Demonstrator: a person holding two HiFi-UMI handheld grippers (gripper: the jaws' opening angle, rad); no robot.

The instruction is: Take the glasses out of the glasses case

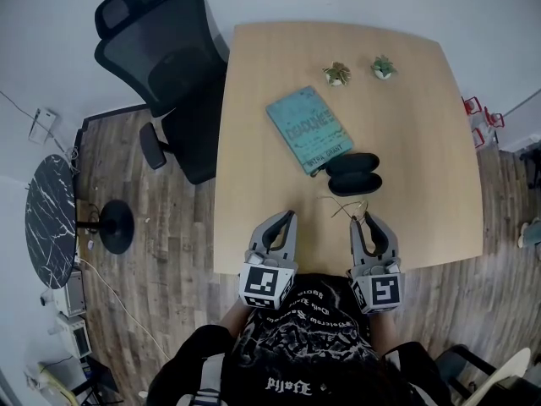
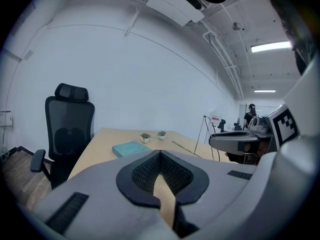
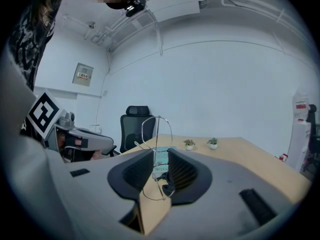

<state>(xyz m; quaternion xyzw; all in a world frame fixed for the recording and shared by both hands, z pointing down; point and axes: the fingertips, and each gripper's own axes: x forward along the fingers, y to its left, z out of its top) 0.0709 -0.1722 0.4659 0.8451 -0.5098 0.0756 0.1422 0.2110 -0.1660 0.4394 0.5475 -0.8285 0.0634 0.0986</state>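
The black glasses case (image 1: 353,174) lies open on the wooden table (image 1: 254,142), just right of a teal book (image 1: 309,128). Thin wire-framed glasses (image 1: 345,207) hang near the table's front edge, below the case, pinched by my right gripper (image 1: 364,219). In the right gripper view the glasses (image 3: 156,134) stand upright between the pads, with my right gripper (image 3: 161,153) shut on the frame. My left gripper (image 1: 289,217) hovers to the left at the front edge, shut and holding nothing; its jaws (image 2: 160,153) meet at the tips.
Two small potted plants (image 1: 336,74) (image 1: 382,67) stand at the table's far side. A black office chair (image 1: 169,66) sits at the far left corner. A round marble side table (image 1: 51,218) stands on the floor at left. A person (image 2: 248,115) stands in the distance.
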